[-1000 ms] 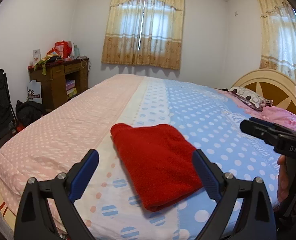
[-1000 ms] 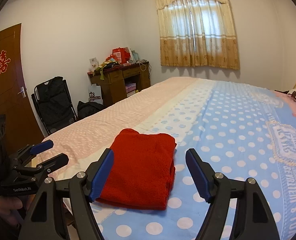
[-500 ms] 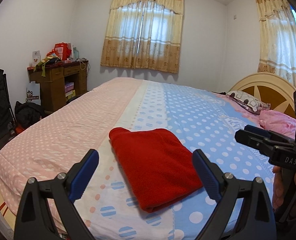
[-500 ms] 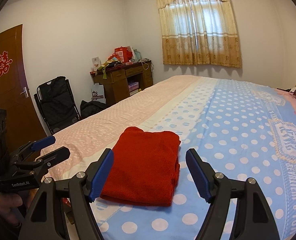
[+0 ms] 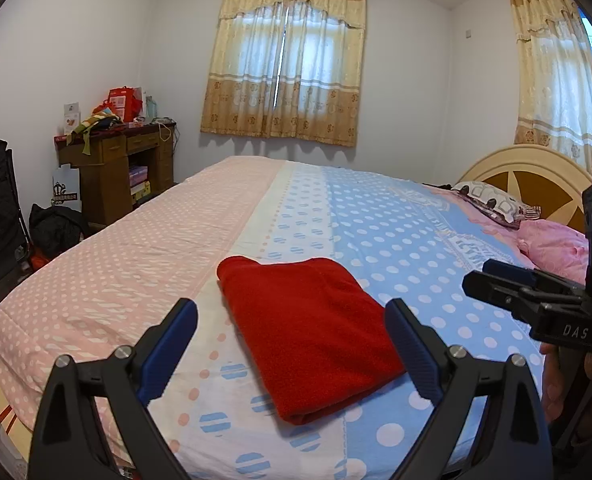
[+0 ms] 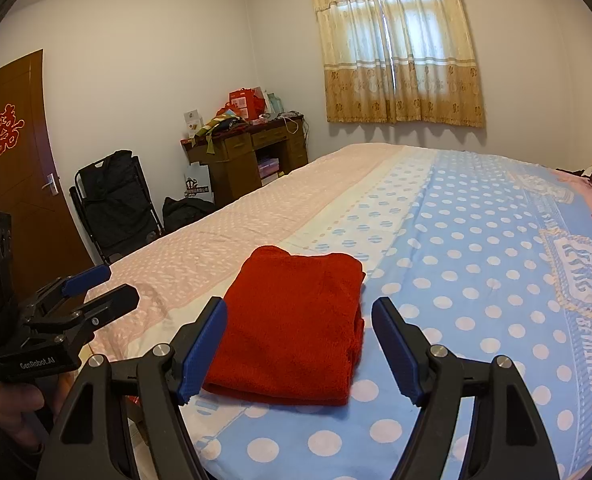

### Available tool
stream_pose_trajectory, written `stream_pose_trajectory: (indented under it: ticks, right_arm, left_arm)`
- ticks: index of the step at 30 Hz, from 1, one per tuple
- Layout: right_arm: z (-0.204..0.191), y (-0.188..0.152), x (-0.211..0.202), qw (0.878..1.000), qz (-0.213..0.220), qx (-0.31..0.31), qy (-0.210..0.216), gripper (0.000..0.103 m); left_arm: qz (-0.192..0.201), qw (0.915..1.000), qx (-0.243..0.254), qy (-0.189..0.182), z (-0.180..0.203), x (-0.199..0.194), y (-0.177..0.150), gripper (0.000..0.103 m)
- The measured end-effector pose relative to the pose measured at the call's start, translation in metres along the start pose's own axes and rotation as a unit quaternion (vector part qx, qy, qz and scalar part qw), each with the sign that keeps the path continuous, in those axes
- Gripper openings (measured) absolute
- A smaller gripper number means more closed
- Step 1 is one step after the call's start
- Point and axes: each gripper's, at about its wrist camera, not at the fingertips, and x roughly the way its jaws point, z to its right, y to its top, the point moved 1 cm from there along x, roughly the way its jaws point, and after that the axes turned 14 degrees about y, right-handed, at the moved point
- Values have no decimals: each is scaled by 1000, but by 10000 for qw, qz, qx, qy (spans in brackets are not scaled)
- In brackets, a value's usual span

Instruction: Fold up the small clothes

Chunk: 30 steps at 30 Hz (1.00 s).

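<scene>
A: Where is the red garment (image 5: pixel 308 332) found at this moment?

B: It is laid flat on the bed (image 5: pixel 135 272), close to the near edge, across the seam where the pink-dotted and the blue-dotted halves of the cover are joined. It is seen as a compact rectangle with stacked layers at its right side, so the folding is judged to be nearly or fully done.

A: And how are the jaws held?

B: The left gripper (image 5: pixel 291 348) is shown with its jaws spread wide, and nothing is pinched between them; the cloth is merely framed behind them. The same is seen for the right gripper (image 6: pixel 299 350): jaws spread, no fabric touched. Both are held above the near edge of the bed, clear of the cloth.

A: What is asked of the step in hand, then?

B: If one more fold is wanted, the near short edge should be taken at both corners together, one gripper per corner, so that all layers are caught and none is left to slip out. The edge should be lifted only a little and carried over toward the far edge, and the corners should be matched before release.

A: And if no fold is left?

B: Then the stack is best left undisturbed. A loose layer may be dragged out of line if it is brushed by a pad.
</scene>
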Motion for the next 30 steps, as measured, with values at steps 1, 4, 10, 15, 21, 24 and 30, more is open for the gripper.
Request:
stream_pose_trajectory:
  ticks: [1, 4, 10, 15, 21, 24, 30]
  right_arm:
    - [0, 0, 0, 10000, -3, 3, 0, 75]
    - [0, -2, 0, 10000, -15, 16, 6, 75]
    - [1, -5, 1, 10000, -35, 61, 21, 75]
    - [2, -5, 1, 10000, 11, 71, 6, 75]
    - [3, -6, -1, 9999, 69, 106, -16, 75]
    - [3, -6, -2, 9999, 103, 80, -43, 75]
    - [3, -4, -5, 9999, 129, 60, -40, 75]
  left_arm:
    - [-4, 10000, -2, -4, 0, 0, 0, 97]
    - [3, 10000, 11, 2, 1, 0, 0, 97]
    - [-1, 10000, 20, 8, 1, -1, 0, 97]
    - [5, 10000, 13, 6, 1, -1, 0, 97]
    - [58, 10000, -4, 13, 1, -3, 2, 102]
    - [81, 10000, 10, 34, 0, -4, 3, 103]
    - [92, 9999, 33, 57, 1, -4, 5, 103]
